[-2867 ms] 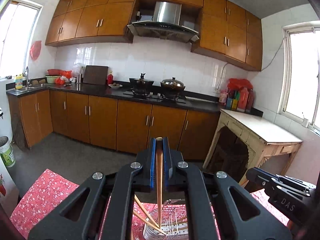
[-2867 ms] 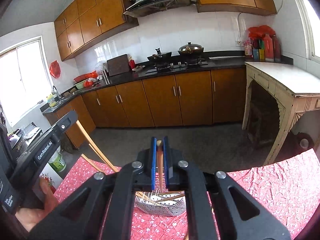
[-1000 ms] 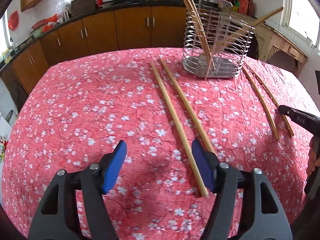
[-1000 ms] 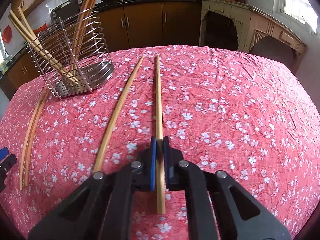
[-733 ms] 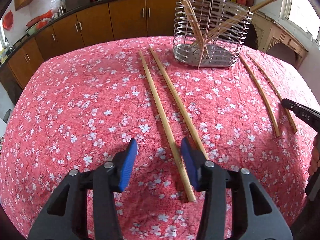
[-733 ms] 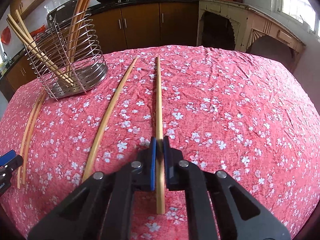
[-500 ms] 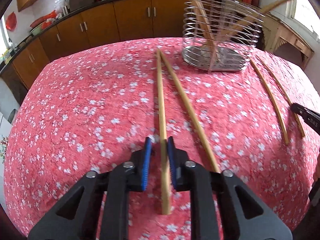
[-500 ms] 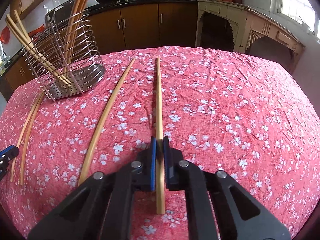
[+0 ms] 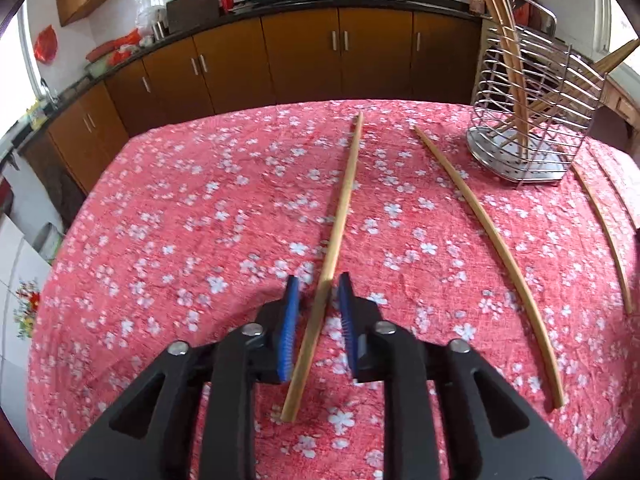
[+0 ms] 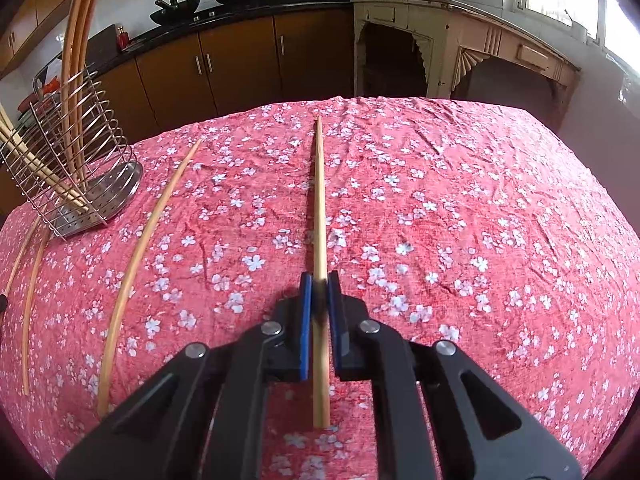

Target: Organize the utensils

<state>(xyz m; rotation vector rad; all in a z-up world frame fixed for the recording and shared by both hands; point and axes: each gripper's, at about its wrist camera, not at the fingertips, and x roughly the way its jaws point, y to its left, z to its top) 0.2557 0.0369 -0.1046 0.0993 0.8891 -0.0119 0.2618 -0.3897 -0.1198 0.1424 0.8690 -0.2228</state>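
My left gripper [image 9: 318, 286] straddles a wooden chopstick [image 9: 340, 216] that lies on the red floral tablecloth [image 9: 180, 220]; its blue pads are close to the stick with small gaps on both sides. My right gripper [image 10: 319, 280] is shut on another chopstick [image 10: 319, 200] lying on the cloth. A wire utensil holder [image 9: 532, 120] with several chopsticks stands at the far right in the left wrist view, and it shows at the far left in the right wrist view [image 10: 68, 160].
Loose chopsticks lie on the cloth: one [image 9: 492, 248] right of my left gripper, another [image 9: 608, 236] beyond it, one [image 10: 144, 248] left of my right gripper, two thin ones [image 10: 28, 292] at the left edge. Kitchen cabinets [image 9: 304, 52] stand behind the table.
My left gripper narrowed from wide open around a chopstick, swung left, and its jaws now stand slightly apart. My right gripper stays shut on its chopstick, tilting slightly.
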